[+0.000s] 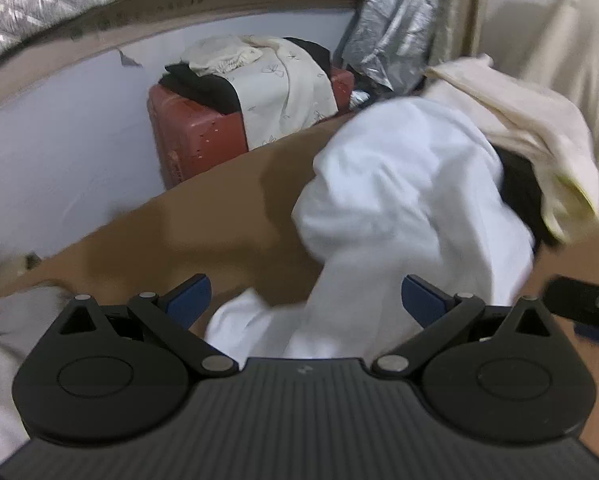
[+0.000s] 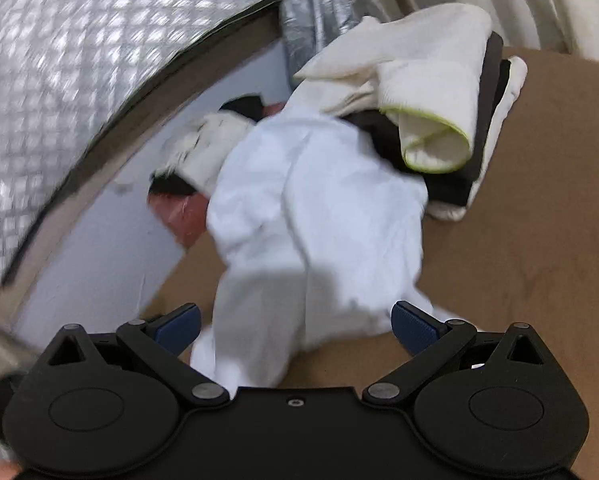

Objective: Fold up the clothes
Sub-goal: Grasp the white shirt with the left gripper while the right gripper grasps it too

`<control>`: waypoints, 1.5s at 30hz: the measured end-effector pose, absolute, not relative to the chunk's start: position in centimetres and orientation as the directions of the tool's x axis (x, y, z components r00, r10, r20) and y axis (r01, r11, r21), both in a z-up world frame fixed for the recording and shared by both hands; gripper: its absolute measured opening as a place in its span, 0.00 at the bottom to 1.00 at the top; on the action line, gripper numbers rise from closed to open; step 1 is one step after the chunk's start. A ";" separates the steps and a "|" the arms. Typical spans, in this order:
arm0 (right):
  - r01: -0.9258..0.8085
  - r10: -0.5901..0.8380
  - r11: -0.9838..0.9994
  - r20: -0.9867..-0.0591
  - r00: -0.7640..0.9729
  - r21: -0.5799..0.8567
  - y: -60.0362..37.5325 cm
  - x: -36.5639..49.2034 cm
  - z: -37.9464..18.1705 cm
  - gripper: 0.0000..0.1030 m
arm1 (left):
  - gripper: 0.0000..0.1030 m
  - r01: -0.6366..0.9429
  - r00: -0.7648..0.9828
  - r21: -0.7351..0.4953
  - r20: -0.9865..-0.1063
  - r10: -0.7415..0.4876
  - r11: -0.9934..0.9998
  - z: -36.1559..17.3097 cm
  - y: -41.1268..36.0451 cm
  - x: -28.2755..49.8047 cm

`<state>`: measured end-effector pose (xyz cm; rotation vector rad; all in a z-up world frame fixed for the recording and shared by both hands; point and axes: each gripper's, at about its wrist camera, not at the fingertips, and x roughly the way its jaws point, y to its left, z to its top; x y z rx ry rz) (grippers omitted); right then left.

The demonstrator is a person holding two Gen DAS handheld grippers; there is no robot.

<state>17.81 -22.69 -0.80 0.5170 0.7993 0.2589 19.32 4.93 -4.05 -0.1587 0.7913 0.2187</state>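
A white garment [image 1: 403, 204] lies crumpled on the brown table [image 1: 203, 232], its near end between the open fingers of my left gripper [image 1: 305, 300]. It also shows in the right wrist view [image 2: 319, 216], where its near end lies between the open fingers of my right gripper [image 2: 295, 326]. Neither gripper pinches it. Behind it sits a stack of folded clothes: a cream piece with a yellow-green hem [image 2: 431, 92] on top of dark pieces [image 2: 459, 176]; the stack also shows in the left wrist view [image 1: 539, 140].
A red box [image 1: 195, 132] draped with cream and black clothes [image 1: 275, 80] stands beyond the table's far edge. Silver quilted foil [image 2: 79, 64] covers the wall. A grey cloth [image 1: 3, 340] lies at the left. Part of the other gripper [image 1: 583, 304] shows at right.
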 end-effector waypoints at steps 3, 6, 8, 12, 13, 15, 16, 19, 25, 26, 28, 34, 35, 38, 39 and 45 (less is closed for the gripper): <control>0.033 0.399 0.781 -0.538 0.743 0.624 -23.8 19.1 -3.3 1.00 | 1.00 -0.325 0.649 -0.099 -0.747 0.145 0.941 -7.8 6.6 23.5; 0.062 0.366 0.744 -0.484 0.794 0.665 -25.0 19.1 -6.5 1.00 | 1.00 -0.369 0.679 -0.229 -0.728 0.093 0.901 -11.3 8.4 24.8; 0.067 0.359 0.734 -0.470 0.806 0.675 -25.6 19.6 -8.3 1.00 | 1.00 -0.379 0.703 -0.271 -0.706 0.085 0.885 -13.1 9.2 25.3; 0.090 0.363 0.707 -0.469 0.805 0.702 -26.9 21.8 -10.7 1.00 | 1.00 -0.360 0.723 -0.422 -0.690 -0.036 0.832 -15.0 11.3 26.1; 0.102 0.365 0.686 -0.461 0.809 0.721 -27.3 22.2 -11.3 1.00 | 1.00 -0.339 0.739 -0.521 -0.663 -0.121 0.783 -15.9 12.1 26.4; 0.113 0.381 0.647 -0.448 0.809 0.754 -27.8 23.2 -13.0 1.00 | 1.00 -0.292 0.766 -0.698 -0.580 -0.277 0.653 -17.7 13.5 26.9; 0.118 0.389 0.627 -0.441 0.809 0.770 -28.1 23.7 -13.9 1.00 | 1.00 -0.271 0.774 -0.772 -0.530 -0.346 0.575 -18.6 14.3 27.2; 0.121 0.415 0.627 -0.462 0.784 0.769 -27.8 25.9 -15.7 0.86 | 1.00 -0.345 0.713 -0.822 -0.543 -0.443 0.453 -22.7 14.4 28.4; 0.070 0.513 0.585 -0.435 0.740 0.808 -26.4 28.6 -17.0 0.53 | 0.98 -0.258 0.676 -0.759 -0.584 -0.449 0.598 -21.9 11.1 28.9; 0.063 0.530 0.569 -0.425 0.734 0.820 -26.3 28.8 -17.2 0.51 | 0.95 -0.259 0.668 -0.772 -0.578 -0.470 0.581 -22.3 11.1 29.0; 0.062 0.550 0.547 -0.415 0.725 0.835 -26.2 29.0 -17.4 0.48 | 0.81 -0.254 0.670 -0.798 -0.553 -0.496 0.546 -22.8 11.2 28.9; 0.028 0.588 0.554 -0.415 0.694 0.832 -25.2 29.5 -16.8 0.43 | 0.49 -0.228 0.669 -0.882 -0.450 -0.591 0.413 -24.4 11.2 28.7; 0.013 0.597 0.561 -0.415 0.686 0.828 -24.9 29.6 -16.5 0.43 | 0.46 -0.219 0.670 -0.891 -0.433 -0.602 0.397 -24.6 11.3 28.6; -0.028 0.626 0.569 -0.411 0.662 0.822 -24.3 29.8 -15.7 0.43 | 0.45 -0.195 0.670 -0.918 -0.382 -0.637 0.345 -24.9 11.5 28.1; -0.036 0.638 0.562 -0.405 0.655 0.826 -24.1 29.6 -15.5 0.43 | 0.45 -0.188 0.669 -0.926 -0.364 -0.648 0.326 -25.0 11.5 27.9; -0.074 0.712 0.495 -0.356 0.606 0.866 -23.3 27.3 -14.1 0.42 | 0.45 -0.163 0.654 -0.910 -0.390 -0.649 0.382 -22.7 11.5 24.2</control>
